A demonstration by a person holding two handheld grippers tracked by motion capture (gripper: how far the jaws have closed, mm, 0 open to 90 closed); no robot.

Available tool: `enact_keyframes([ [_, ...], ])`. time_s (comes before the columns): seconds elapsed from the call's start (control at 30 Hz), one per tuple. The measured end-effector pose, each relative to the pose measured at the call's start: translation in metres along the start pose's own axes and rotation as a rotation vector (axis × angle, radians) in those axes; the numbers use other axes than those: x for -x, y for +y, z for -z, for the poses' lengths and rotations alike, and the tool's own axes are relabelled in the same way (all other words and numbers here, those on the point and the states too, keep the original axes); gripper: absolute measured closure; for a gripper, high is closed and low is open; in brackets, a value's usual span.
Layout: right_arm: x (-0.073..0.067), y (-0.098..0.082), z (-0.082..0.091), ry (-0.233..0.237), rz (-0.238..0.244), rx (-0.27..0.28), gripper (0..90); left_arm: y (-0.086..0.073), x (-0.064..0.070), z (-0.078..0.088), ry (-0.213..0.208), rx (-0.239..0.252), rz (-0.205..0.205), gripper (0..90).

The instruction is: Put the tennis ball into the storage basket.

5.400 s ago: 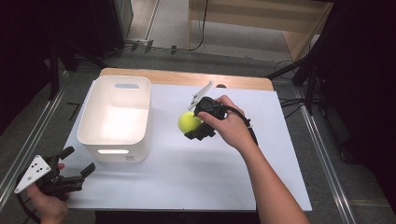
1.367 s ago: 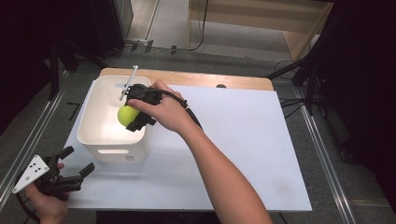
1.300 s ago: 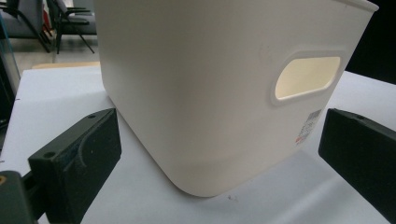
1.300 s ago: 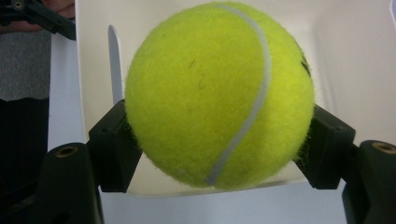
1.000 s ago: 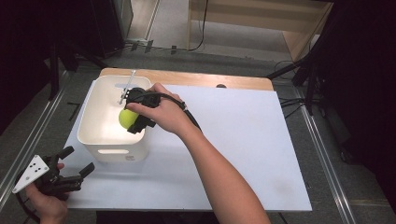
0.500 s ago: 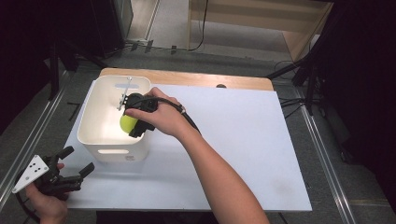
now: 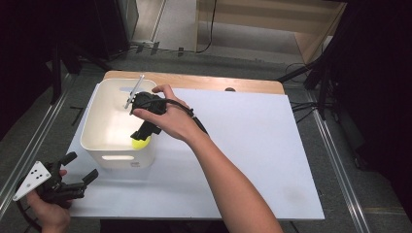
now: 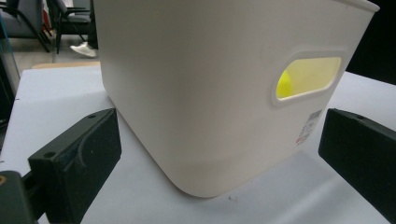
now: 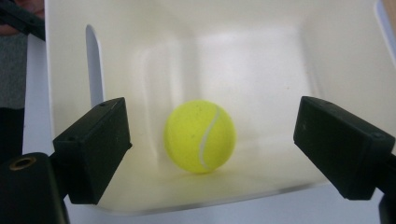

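Scene: a white table top (image 7: 252, 145) seen from above, with a person's arms coming in from the near edge and a two-jaw black gripper in each hand.
Work in hand: putting a fuzzy yellow-green tennis ball (image 9: 200, 136) into a deep white plastic bin with rounded corners and cut-out handles (image 7: 99, 127).
Ball: it rests on the bin's floor near the front wall, touching neither jaw. In the left gripper view a sliver of its yellow (image 8: 284, 87) shows through the bin's (image 8: 210, 93) handle slot.
Right gripper (image 9: 212, 149): held over the bin's near right corner, pointing down into it. Its jaws have just been opening and now stand wide apart, one on either side of the ball, with clear gaps between; it grips nothing. From above it (image 7: 144, 131) sits just over the ball (image 7: 140, 142).
Left gripper (image 7: 77, 171): held off the table's near left corner, well apart from the bin in the high view, jaws spread wide and empty.
Done so far: by my reading the ball is delivered and let go.
Left to do: probably just lifting the right gripper clear of the bin; no other loose item lies on the table.
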State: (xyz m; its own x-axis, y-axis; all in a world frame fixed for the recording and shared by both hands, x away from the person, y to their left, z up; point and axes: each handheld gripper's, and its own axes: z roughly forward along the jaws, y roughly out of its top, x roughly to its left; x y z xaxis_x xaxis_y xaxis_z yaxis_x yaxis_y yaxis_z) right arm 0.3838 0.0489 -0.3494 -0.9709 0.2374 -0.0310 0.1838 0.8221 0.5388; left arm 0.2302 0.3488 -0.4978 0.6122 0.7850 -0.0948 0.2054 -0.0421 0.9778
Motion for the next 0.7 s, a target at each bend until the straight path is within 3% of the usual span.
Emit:
enact_keyframes([
  [0.3, 0.002, -0.013, 0.016, -0.020, -0.031, 0.062, 9.4, 0.000, 0.001, 0.000, 0.004, 0.000, 0.002, 0.0],
  [0.57, 0.004, -0.031, 0.026, -0.035, -0.063, 0.066, 8.4, 0.000, 0.001, -0.001, 0.004, 0.001, 0.003, 0.0],
  [0.7, 0.005, -0.042, 0.032, -0.031, -0.080, 0.090, 0.0, 0.000, 0.001, -0.001, 0.004, -0.001, 0.000, 0.0],
])
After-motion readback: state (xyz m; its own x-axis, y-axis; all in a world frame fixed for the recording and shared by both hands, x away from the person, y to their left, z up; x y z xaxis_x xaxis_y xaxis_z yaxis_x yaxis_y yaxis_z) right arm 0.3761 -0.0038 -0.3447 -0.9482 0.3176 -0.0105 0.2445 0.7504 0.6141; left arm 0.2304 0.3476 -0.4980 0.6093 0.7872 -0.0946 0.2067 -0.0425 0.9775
